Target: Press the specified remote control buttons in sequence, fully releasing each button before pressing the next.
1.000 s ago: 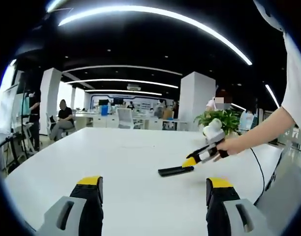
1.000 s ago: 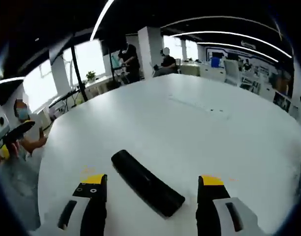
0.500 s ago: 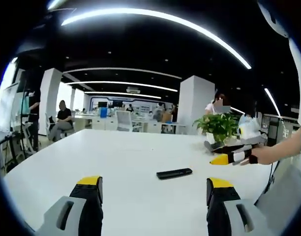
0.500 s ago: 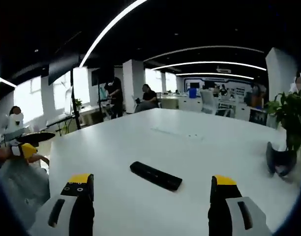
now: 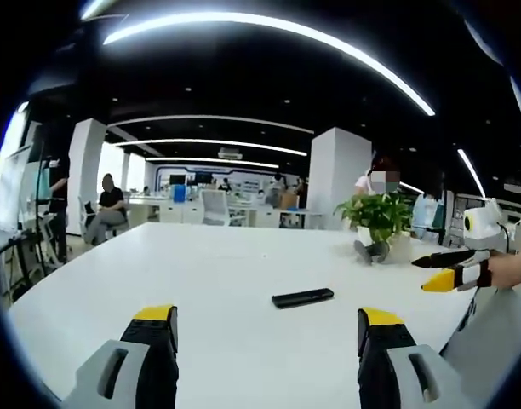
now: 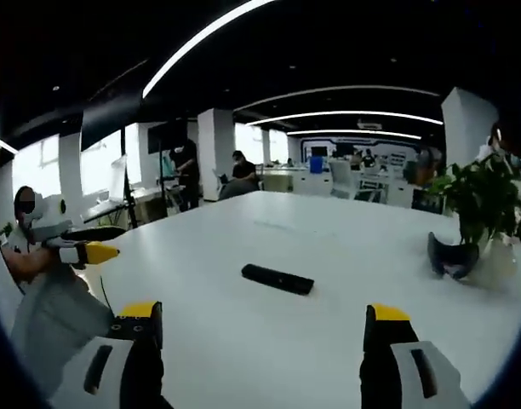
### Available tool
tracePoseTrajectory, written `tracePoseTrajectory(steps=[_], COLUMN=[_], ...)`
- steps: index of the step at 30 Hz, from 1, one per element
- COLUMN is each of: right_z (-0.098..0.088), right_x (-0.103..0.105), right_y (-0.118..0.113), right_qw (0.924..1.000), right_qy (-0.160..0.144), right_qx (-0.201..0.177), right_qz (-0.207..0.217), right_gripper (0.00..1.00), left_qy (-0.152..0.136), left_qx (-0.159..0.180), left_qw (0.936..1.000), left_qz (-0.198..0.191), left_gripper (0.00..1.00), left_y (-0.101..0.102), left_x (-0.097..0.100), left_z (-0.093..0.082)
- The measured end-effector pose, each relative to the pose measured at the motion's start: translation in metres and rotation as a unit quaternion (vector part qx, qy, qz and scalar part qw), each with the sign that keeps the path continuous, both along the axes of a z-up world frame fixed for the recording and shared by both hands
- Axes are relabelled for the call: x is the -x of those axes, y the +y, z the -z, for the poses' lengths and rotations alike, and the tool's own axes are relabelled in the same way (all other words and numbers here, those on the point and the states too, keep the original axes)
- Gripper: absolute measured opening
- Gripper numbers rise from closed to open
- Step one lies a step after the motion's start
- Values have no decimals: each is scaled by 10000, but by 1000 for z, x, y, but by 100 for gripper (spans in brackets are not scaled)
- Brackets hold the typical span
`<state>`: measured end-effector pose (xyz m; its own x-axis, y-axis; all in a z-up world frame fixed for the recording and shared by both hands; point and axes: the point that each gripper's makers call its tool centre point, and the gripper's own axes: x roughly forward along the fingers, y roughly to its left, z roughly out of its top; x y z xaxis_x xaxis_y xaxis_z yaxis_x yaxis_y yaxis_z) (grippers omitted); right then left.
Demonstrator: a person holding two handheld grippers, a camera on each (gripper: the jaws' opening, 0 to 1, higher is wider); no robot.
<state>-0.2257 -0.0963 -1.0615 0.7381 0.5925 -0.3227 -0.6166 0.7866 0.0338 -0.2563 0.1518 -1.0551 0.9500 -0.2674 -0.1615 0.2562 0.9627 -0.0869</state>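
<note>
Two hand-held grippers hover over the white counter, each with its jaws spread wide and nothing between them. The left hand-held gripper point(image 5: 266, 328) has grey plastic jaws with black inner faces and yellow caps at the tips; the right hand-held gripper point(image 6: 265, 319) is built the same way. In the left gripper view the right hand-held gripper point(image 5: 448, 271) comes in from the right edge, held up off the counter, its yellow tip pointing inward. In the right gripper view the left hand-held gripper point(image 6: 80, 247) appears at the left edge, likewise raised.

The remote control point(image 5: 303, 297) is a slim, flat, matte black bar lying flat on the smooth counter point(image 5: 201, 281), well ahead of the left jaws and slightly toward the right one, touching neither. From the right gripper view the remote control point(image 6: 277, 279) lies ahead, roughly between the two jaws, well apart from them.

Beyond it a leafy green plant point(image 6: 475, 194) stands near the counter's far edge.
</note>
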Motion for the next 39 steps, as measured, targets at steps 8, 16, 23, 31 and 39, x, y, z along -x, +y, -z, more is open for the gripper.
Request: tracePoseTrajectory(steps=[8,16,23,31,39], right_z=[-7,-28,-13,-9,-4], right_x=[16,15,14,15,15], right_y=[-20,-25,-31,-29,-31], right_qw=[9993,9970,9988,9992,9993], right_qy=[-263,-622,-275,-219,-86], right_qx=[157,-350,-183,-35,-57], right_qz=[190,300,374,325,358], right_gripper=[92,91,90,88,86], left_qy=[77,39,147,63,122], left_qx=[8,-6,-47,-24,-45], left_qw=[10000,10000,9998,10000,9998], left_qz=[39,87,85,66,122], left_gripper=[90,89,89,89,88], left_y=[-1,-4,-4,-4,-6], left_x=[1,1,1,2,2], left_z=[3,1,5,2,4])
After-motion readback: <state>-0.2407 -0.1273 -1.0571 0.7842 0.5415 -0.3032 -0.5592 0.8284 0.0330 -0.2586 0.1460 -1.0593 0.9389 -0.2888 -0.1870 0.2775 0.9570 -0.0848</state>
